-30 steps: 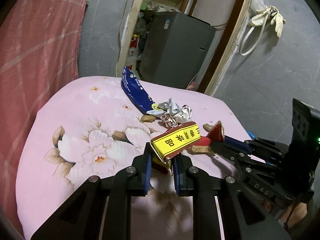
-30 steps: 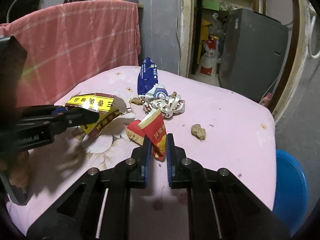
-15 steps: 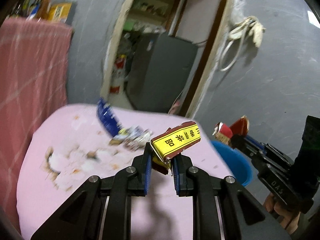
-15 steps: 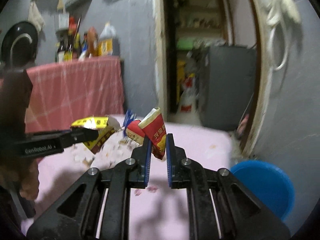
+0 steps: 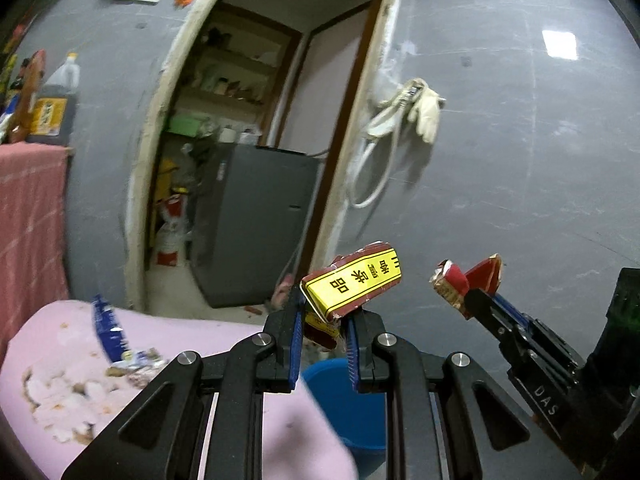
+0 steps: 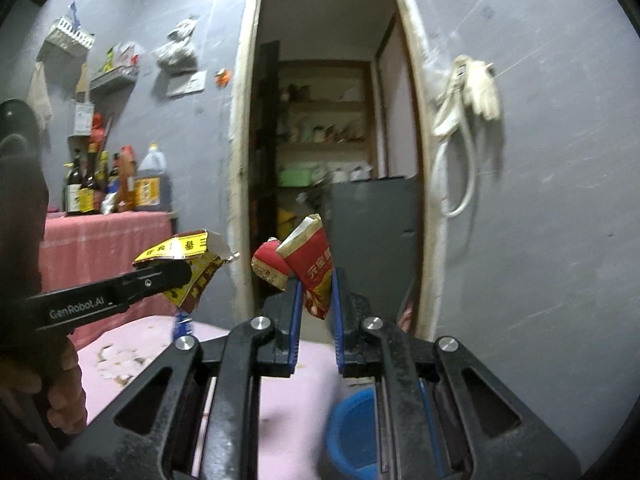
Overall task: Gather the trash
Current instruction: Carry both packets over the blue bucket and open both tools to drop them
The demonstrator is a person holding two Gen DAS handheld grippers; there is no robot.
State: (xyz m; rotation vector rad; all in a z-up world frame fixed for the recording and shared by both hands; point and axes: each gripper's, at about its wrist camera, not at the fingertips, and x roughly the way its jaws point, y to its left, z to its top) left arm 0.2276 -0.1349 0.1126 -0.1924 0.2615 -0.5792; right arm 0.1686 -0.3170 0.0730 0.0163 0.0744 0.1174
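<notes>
Both grippers carry trash above the blue bin (image 5: pixel 340 392).

Left gripper (image 5: pixel 322 344) pinches the yellow carton (image 5: pixel 352 286), right gripper (image 6: pixel 316 320) the red wrapper (image 6: pixel 314 276); both look light, crushable, best held mid-body.

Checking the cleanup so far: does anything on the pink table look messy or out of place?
Yes. A blue wrapper sticks up at the table's far edge, with crumpled scraps beside it. Brownish bits are scattered over the floral cloth.
</notes>
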